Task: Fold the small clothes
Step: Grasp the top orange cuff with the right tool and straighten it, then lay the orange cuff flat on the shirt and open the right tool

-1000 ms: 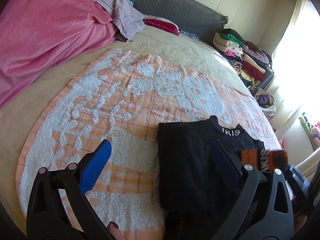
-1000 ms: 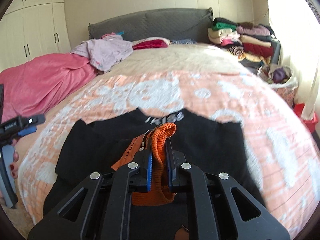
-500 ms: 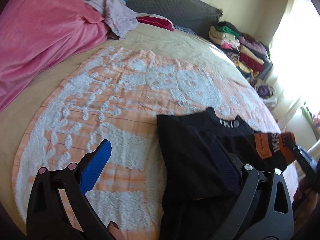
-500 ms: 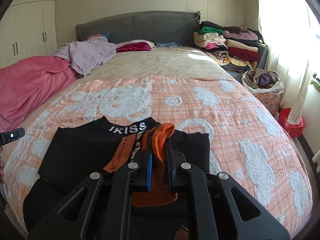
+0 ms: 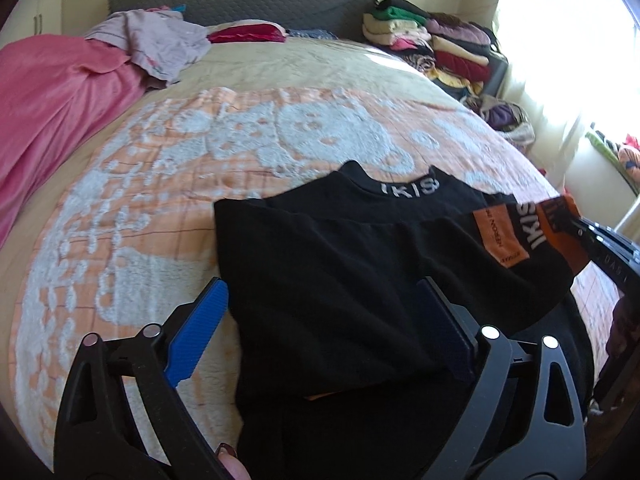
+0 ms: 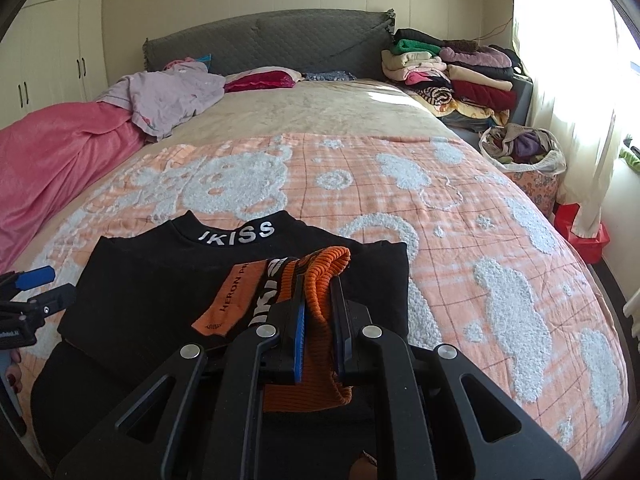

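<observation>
A black sweater (image 5: 340, 264) with a white-lettered collar lies on the orange and white bed quilt (image 5: 152, 208). My left gripper (image 5: 322, 284) hovers over its near left part. Its jaws are wide and closing, with black cloth between them. The blue finger (image 5: 200, 328) sits at the sweater's left edge, and neither pad presses the cloth. My right gripper (image 6: 317, 284) is shut on the sweater's orange ribbed cuff (image 6: 326, 264), holding the sleeve over the black body (image 6: 160, 280). An orange patch (image 6: 230, 300) shows beside it. A fingertip of the hand holding the left gripper shows at the bottom edge.
A pink blanket (image 6: 52, 152) and a lilac garment (image 6: 168, 96) lie at the far left by the grey headboard (image 6: 272, 44). Folded clothes (image 6: 452, 72) are stacked at the far right. Beside the bed stand a bag of clothes (image 6: 524, 152) and a red box (image 6: 584, 232).
My left gripper swung right over the black sweater, and its jaws narrowed a little. The right gripper carried the orange cuff inward across the sweater's body, staying shut on it.
</observation>
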### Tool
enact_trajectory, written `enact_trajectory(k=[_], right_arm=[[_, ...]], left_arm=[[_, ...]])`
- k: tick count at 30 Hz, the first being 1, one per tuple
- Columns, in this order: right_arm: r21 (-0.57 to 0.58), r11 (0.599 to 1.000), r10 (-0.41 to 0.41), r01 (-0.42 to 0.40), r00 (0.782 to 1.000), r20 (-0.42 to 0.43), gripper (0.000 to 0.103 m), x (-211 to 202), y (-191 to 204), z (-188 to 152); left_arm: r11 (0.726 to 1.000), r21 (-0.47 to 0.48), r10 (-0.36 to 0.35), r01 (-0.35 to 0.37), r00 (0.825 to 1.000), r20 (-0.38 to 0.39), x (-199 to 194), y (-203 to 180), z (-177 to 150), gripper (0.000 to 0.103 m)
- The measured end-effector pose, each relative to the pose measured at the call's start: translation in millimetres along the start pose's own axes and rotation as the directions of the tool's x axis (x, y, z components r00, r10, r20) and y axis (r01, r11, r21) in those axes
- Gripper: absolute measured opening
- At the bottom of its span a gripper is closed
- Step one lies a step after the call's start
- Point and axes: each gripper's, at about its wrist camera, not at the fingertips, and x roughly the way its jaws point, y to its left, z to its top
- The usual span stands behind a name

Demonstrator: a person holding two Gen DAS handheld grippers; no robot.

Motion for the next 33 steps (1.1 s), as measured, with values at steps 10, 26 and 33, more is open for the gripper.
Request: enact_trajectory(k=[10, 26, 33], right_arm=[[0.081, 0.996, -0.045, 0.048, 0.998, -0.037, 0.020, -1.0, -25.9, -15.4], [-0.074, 0.992, 0.095, -0.105, 0.988, -0.120, 0.024, 17.1, 53.1, -29.6], [-0.077, 0.997, -0.001, -0.015, 0.979, -0.202, 0.029, 41.4, 40.6, -48.6]], left_arm=[[0.999, 0.022, -0.040, 0.041, 0.998, -0.037, 10.3, -13.0, -5.5, 0.064], [0.999, 0.032, -0.039, 0.044, 0.989, -0.141, 41.4, -17.7, -19.8, 0.033], [0.998, 0.033, -0.041, 0.046, 0.989, -0.144, 39.6, -16.8, -21.3, 0.033]])
